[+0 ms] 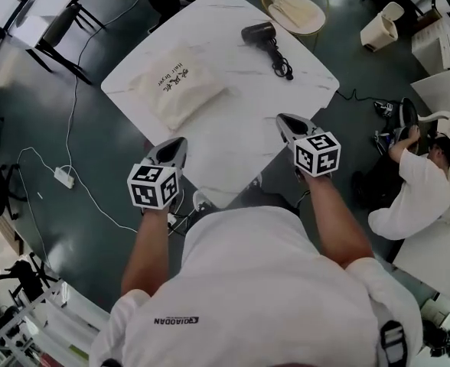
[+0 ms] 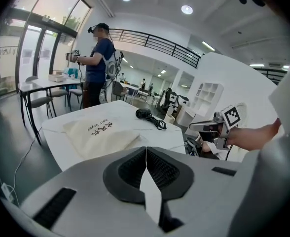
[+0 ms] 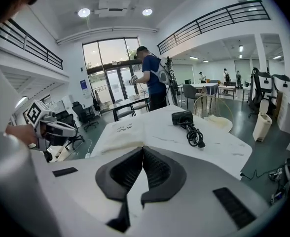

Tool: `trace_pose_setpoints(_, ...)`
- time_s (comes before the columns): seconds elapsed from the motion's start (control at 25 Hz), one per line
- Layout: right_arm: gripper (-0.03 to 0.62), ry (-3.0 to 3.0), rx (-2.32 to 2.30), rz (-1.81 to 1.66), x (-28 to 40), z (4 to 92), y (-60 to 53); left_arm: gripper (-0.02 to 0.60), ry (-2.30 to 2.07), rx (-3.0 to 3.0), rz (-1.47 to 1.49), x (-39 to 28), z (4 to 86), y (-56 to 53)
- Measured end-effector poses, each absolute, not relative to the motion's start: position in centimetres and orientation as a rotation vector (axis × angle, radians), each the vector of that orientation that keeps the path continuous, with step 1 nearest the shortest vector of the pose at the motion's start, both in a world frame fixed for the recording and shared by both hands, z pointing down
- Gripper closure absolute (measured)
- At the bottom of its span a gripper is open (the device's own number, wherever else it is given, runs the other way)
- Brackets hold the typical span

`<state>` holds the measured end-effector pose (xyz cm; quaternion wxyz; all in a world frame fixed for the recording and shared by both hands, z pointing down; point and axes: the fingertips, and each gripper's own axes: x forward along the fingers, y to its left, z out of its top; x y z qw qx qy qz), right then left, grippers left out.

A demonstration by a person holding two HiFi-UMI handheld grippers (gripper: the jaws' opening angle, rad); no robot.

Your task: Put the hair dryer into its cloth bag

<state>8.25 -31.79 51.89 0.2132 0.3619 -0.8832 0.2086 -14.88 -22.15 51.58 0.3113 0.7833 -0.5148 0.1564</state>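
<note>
A black hair dryer (image 1: pixel 261 34) with its coiled cord lies at the far right of the white marble table (image 1: pixel 233 128); the same hair dryer (image 2: pixel 145 114) (image 3: pixel 183 118) shows in both gripper views. A cream cloth bag (image 1: pixel 179 86) (image 2: pixel 101 131) (image 3: pixel 123 131) with dark print lies flat on the table's left half. My left gripper (image 1: pixel 180 141) is shut and empty at the table's near left edge. The right gripper (image 1: pixel 283 118), jaws together and holding nothing, hovers over the near right part of the table. Both are well short of dryer and bag.
A wire chair with a cream cushion (image 1: pixel 295 10) stands beyond the table. A person in blue (image 2: pixel 98 63) stands at the far side. Another person (image 1: pixel 412 182) crouches on the floor at right. A power strip and cable (image 1: pixel 63 177) lie on the dark floor at left.
</note>
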Motion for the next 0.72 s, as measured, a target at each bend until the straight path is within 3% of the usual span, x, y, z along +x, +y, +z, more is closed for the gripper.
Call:
trace_pose_setpoints(0.44, 0.569, -2.425, 0.983, 0.504, 11.8, 55.3, -43.4, 0.552, -1.48, 1.897, 0.399, -11.4, 53.3, -24.2)
trace_pose_setpoints(0.72, 0.528, -2.396, 1.017, 0.414, 12.0, 56.5, -50.2, 0.552, -1.564, 1.767, 0.36, -11.4, 53.2, -23.4)
